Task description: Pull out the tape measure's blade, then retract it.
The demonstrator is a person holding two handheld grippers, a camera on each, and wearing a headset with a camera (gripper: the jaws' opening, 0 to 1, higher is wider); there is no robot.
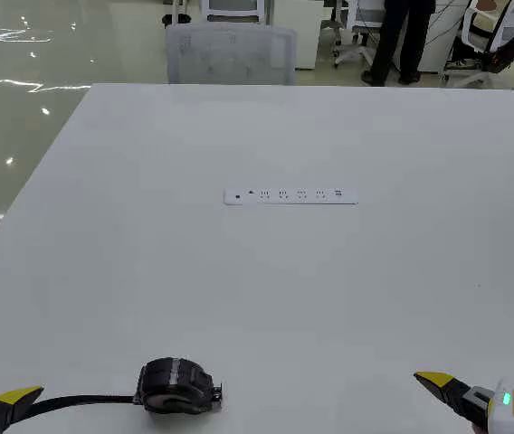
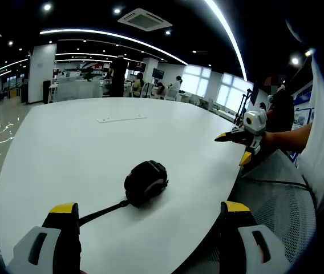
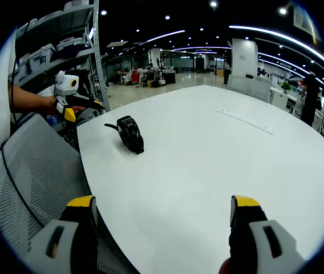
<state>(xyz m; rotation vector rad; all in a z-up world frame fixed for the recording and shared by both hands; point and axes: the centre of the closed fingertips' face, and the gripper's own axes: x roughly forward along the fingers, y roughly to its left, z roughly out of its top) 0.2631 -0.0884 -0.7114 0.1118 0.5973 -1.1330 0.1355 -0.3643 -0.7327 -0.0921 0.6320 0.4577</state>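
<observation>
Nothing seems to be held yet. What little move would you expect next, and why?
Probably the left gripper should ease forward and close on the tape measure: its fingers stand open and empty, the case lies just ahead on the table, blade not yet pulled out.

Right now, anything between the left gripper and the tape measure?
Nothing visible. Bare table lies between the left gripper and the tape measure; only its black strap trails toward the gripper. The power strip sits far beyond.

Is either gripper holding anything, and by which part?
Nothing is held. The left gripper and right gripper are open; the tape measure lies on the table.
</observation>
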